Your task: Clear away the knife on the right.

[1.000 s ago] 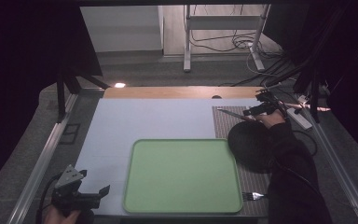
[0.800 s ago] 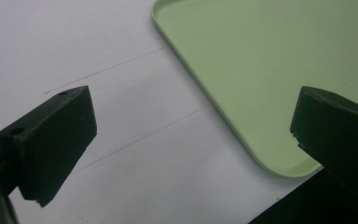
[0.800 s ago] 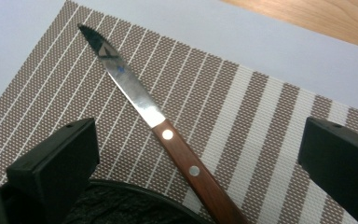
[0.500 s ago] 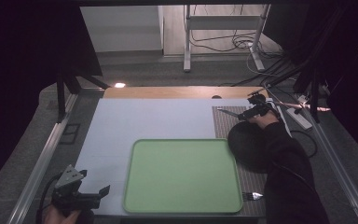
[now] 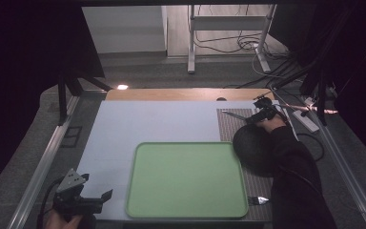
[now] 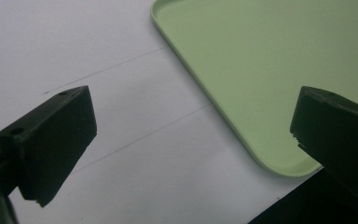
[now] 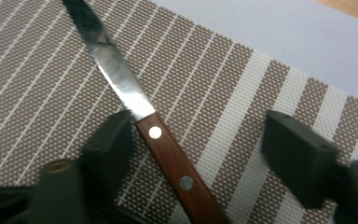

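At the near left corner of the table, the left gripper (image 5: 88, 200) hangs idle over the pale blue table cover (image 5: 162, 126), its 2 jaws spread wide with nothing between them; in the left gripper view they frame bare cover and a rounded corner of the green tray (image 6: 270, 70). That tray (image 5: 186, 179) lies empty in the middle of the table, nearer the person than the far edge.

To its right lies the striped brown placemat (image 5: 233, 125), with a dark round plate (image 5: 255, 150) resting on it, touching or just beside the tray's right rim. A fork (image 5: 257, 200) lies at the mat's near end.

At the far right, the right gripper (image 5: 256, 116) reaches down to the knife (image 7: 168, 149), which lies flat on the far part of the placemat, blade pointing left in the high view. Its jaws have just been closing, and the wooden handle sits between them: the left jaw is touching or nearly touching the handle where it meets the blade, the right jaw stands well apart from it. So the grasp is not yet made.

By my reading, the work is at its very beginning: the knife is straddled but unlifted, and the plate and fork lie untouched. Closing on the handle, lifting and carrying are all left.
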A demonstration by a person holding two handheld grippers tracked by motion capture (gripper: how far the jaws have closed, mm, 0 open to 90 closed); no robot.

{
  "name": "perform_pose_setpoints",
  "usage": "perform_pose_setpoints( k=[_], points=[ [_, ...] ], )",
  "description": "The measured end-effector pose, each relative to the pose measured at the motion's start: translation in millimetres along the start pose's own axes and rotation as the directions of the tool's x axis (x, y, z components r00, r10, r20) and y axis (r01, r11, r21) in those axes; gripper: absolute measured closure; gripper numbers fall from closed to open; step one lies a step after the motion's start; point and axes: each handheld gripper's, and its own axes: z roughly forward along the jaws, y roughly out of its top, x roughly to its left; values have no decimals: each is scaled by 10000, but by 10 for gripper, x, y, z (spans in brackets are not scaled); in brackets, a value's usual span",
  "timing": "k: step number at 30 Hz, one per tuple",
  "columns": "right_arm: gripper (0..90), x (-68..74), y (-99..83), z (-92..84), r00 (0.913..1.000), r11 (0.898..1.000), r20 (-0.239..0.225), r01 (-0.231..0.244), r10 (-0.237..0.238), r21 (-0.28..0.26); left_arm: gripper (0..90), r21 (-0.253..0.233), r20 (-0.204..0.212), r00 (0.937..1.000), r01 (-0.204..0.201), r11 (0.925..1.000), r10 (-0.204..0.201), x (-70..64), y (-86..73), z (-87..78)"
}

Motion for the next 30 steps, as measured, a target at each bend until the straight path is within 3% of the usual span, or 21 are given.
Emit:
perform_pose_setpoints(
  k=[2,3,7,10,14,18,26,30],
  points=[
    [341,-2,-2,-6,10000,10000,-65,37,-37,-31,4,2,1,10000,1,10000,-1,1,0,0],
    [516,-11,-4,-28,9996,9996,-159,236,-238,-164,3,1,2,10000,2,10000,-2,1,0,0],
    [757,-40,-23,-55,9982,9986,-340,491,-498,-216,3,7,-3,10000,-1,10000,1,0,0,1],
    [772,-65,-38,-66,9976,9986,-479,485,-496,-221,4,16,-10,10000,-12,10000,12,-1,-1,1],
    [775,-69,-49,-85,9948,9955,-395,938,-942,-121,4,4,-7,10000,-13,10000,13,-1,-2,-1],
    [776,-69,-72,-120,9867,9872,309,1592,-1593,81,4,-1,-7,10000,3,10000,-3,-2,0,1],
    [777,-214,-178,-232,9841,9887,961,1476,-1495,271,3,-3,-5,10000,13,10000,-13,-2,1,1],
    [777,-270,-207,-297,9887,9931,939,1166,-1169,89,3,-1,-4,10000,7,10000,-7,0,0,-1]
  ],
)
